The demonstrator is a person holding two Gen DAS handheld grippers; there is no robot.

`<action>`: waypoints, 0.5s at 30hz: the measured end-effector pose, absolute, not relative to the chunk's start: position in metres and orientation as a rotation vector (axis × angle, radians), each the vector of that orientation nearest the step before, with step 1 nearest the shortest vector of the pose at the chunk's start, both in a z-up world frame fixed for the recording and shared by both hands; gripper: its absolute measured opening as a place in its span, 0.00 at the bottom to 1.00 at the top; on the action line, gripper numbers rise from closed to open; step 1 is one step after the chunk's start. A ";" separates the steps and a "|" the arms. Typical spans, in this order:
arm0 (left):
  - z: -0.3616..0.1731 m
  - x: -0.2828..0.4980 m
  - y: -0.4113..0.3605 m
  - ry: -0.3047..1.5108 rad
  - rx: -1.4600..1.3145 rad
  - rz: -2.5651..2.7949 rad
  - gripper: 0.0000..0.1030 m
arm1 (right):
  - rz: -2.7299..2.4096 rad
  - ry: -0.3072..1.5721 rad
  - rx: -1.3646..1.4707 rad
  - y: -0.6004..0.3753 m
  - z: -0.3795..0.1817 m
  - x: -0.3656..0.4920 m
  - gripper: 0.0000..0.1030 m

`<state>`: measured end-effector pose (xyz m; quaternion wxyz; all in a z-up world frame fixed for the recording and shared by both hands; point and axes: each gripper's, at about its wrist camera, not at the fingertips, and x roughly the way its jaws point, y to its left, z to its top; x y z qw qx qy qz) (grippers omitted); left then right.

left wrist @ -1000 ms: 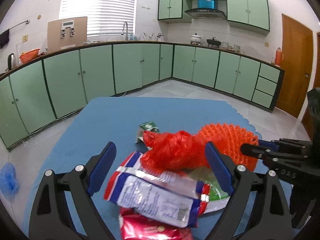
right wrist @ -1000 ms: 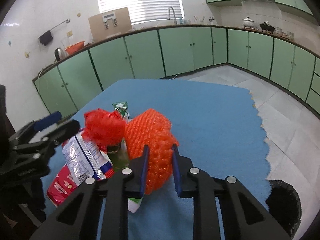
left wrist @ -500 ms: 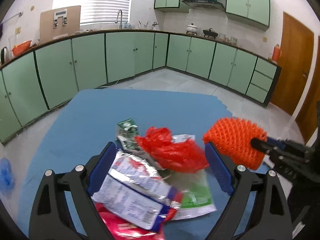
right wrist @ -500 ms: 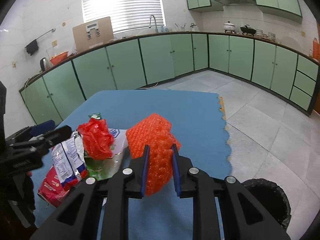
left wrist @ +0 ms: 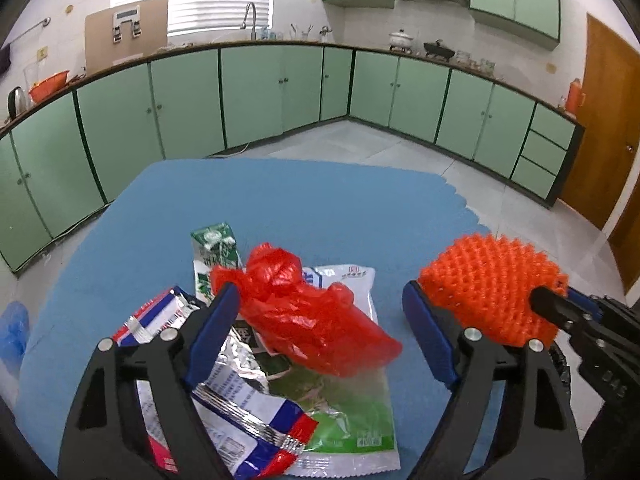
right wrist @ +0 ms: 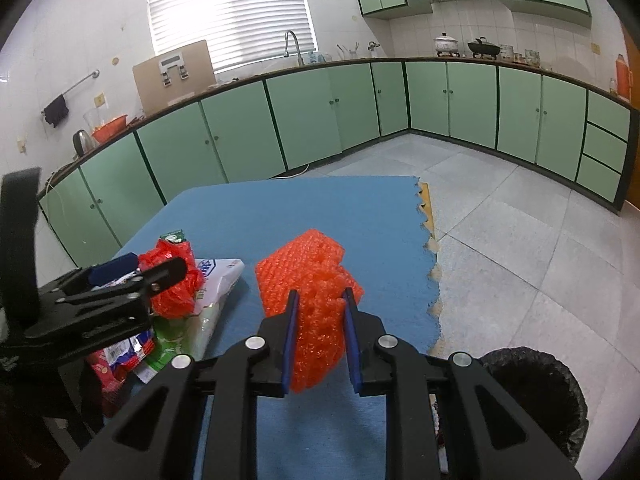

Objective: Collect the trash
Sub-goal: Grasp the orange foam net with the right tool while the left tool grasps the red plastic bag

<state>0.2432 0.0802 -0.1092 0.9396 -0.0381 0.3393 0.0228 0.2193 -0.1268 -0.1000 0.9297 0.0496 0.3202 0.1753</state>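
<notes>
My right gripper [right wrist: 318, 312] is shut on an orange foam net [right wrist: 310, 280] and holds it above the blue table's [right wrist: 280, 216] right side; the net also shows at the right of the left wrist view [left wrist: 496, 280]. My left gripper [left wrist: 320, 312] is open over a pile of trash: a crumpled red plastic bag [left wrist: 304, 308], a green milk carton [left wrist: 214, 246], a silver, red and blue snack wrapper [left wrist: 240, 400] and a white and green bag [left wrist: 352, 408]. The red bag lies between its fingers, not gripped.
A bin lined with a black bag [right wrist: 536, 396] stands on the floor at the table's right edge, below my right gripper. Green kitchen cabinets [left wrist: 260, 92] line the walls beyond the tiled floor. A blue bag [left wrist: 12, 328] lies on the floor at left.
My right gripper has lifted the orange net off the pile and carried it right, toward the table edge and the bin. My left gripper stayed open over the pile.
</notes>
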 end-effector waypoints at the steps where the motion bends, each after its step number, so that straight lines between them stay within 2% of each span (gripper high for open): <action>1: -0.112 0.245 0.079 0.701 -0.077 0.054 0.77 | 0.360 0.656 0.102 -0.127 -0.101 0.219 0.20; 3: -0.117 0.247 0.077 0.712 -0.076 0.060 0.74 | 0.362 0.655 0.102 -0.128 -0.102 0.219 0.20; 5: -0.121 0.250 0.079 0.723 -0.080 0.071 0.67 | 0.361 0.656 0.104 -0.128 -0.101 0.219 0.20; 7: -0.122 0.252 0.081 0.729 -0.096 0.073 0.52 | 0.363 0.658 0.110 -0.129 -0.102 0.219 0.20; 8: -0.122 0.251 0.083 0.728 -0.106 0.072 0.49 | 0.363 0.658 0.110 -0.130 -0.102 0.219 0.20; 10: -0.121 0.249 0.085 0.718 -0.120 0.067 0.26 | 0.364 0.658 0.108 -0.130 -0.101 0.218 0.20; 12: -0.116 0.244 0.089 0.688 -0.142 0.061 0.15 | 0.366 0.656 0.106 -0.129 -0.099 0.216 0.20; 15: -0.109 0.237 0.089 0.657 -0.146 0.048 0.10 | 0.370 0.644 0.105 -0.129 -0.094 0.211 0.20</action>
